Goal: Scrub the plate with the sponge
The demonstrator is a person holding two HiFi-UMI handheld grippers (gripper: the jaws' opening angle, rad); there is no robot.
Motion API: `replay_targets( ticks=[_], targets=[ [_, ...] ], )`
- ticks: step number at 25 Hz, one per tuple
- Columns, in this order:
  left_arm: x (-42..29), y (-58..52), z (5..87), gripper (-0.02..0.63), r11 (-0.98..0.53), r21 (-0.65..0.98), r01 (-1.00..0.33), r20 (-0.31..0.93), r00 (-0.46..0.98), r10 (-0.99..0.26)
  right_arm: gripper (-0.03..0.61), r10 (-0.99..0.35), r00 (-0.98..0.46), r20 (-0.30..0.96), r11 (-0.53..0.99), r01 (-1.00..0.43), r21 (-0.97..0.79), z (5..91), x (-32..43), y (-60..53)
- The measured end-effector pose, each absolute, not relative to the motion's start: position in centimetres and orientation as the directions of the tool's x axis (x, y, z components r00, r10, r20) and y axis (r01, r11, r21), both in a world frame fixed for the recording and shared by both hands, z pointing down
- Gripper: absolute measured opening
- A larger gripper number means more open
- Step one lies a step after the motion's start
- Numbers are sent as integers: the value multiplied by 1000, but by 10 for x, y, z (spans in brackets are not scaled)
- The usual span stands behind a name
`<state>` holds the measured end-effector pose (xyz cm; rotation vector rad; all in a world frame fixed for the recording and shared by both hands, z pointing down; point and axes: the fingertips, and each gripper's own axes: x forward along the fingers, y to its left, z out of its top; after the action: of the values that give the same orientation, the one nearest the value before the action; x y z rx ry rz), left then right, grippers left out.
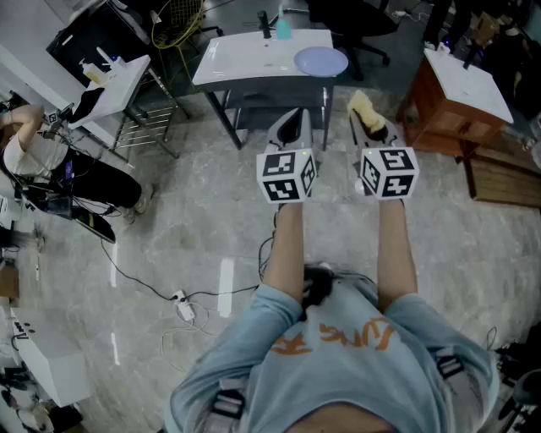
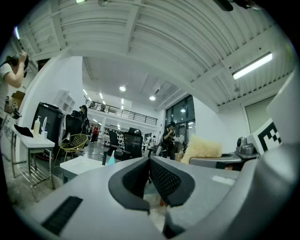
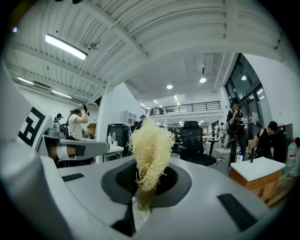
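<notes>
Currently standing back from the white table (image 1: 245,59), both arms stretched forward and level over the pale stone floor (image 1: 203,211). On the left side, left gripper (image 2: 149,161) clenched tight, jaws meeting with nothing between them, tip aimed toward the near edge of the table. On the right side, right gripper (image 3: 142,185) clamped on the sponge (image 3: 150,145), a pale yellow, stringy tuft pinched at its lower end and sticking up well past the jaws. From the head view, the same sponge a yellow lump at the tip of that gripper; from the left gripper view, a fuzzy block off to the right. Both grippers side by side and near each other, each topped with a marker cube (image 1: 286,175). Ahead, plate (image 1: 320,61) lying flat on the right end of the table, round and pale blue, well apart from the sponge and both grippers, touched by neither. Farther back on the same table, a teal bottle (image 1: 282,30) just beside a dark tap (image 1: 265,25). To the right of the table, a wooden cabinet (image 1: 461,93) with a white top. To the left, a second white table (image 1: 114,76) with small bottles, a yellow wire chair (image 1: 177,21) behind it, and a person (image 1: 21,152) in a white top at the edge of view. On the floor near the feet, a white power strip (image 1: 184,306) with a dark cable trailing away.
</notes>
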<state>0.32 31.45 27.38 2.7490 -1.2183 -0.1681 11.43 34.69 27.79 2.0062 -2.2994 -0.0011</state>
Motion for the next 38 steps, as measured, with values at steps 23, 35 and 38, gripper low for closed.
replay_targets(
  ticks=[23,35,38],
  targets=[
    [70,259,311,3,-654,263,-710,-8,676,-737,32,-985,-125,119,130,-991,36,301,191,302],
    [107,107,390,3,-618,314,-721,103,673,-733,32,-983,-108,150,112,-994,14,362,253,170],
    [124,45,407,4,-602,330,-727,154,671,-726,32,-982,-105,155,108,-994,11,368,270,108]
  ],
)
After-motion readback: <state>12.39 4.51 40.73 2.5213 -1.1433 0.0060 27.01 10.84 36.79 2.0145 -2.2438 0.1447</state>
